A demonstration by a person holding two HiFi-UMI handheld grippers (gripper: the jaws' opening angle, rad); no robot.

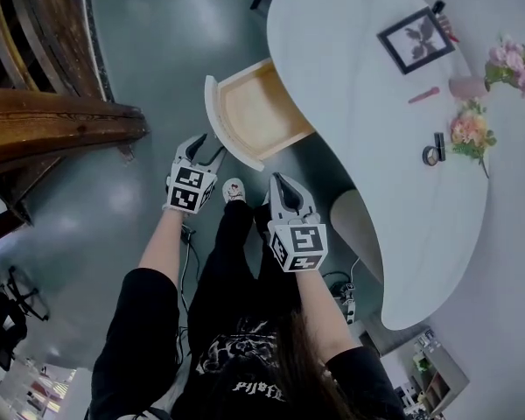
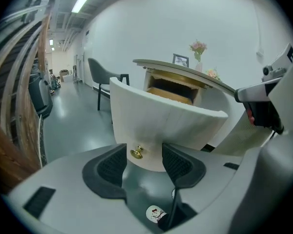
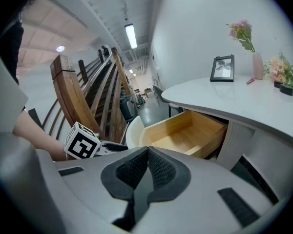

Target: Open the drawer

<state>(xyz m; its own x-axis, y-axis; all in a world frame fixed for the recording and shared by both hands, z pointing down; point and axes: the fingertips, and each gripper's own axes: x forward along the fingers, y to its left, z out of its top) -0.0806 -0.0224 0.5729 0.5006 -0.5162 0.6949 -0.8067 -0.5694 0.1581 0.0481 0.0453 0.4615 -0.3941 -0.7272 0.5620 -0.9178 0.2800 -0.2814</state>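
Under the white table the drawer stands pulled well out, job seemingly done, its brass knob untouched between the wide-spread left tongs, the right tongs alongside pinched shut, empty.

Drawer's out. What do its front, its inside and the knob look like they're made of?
The drawer front is smooth matte white with no grain showing, so probably painted or laminated board. The drawer inside is pale, warm tan, which looks like unpainted wood or plywood. The knob is small, shiny and gold, likely brass-finished metal.
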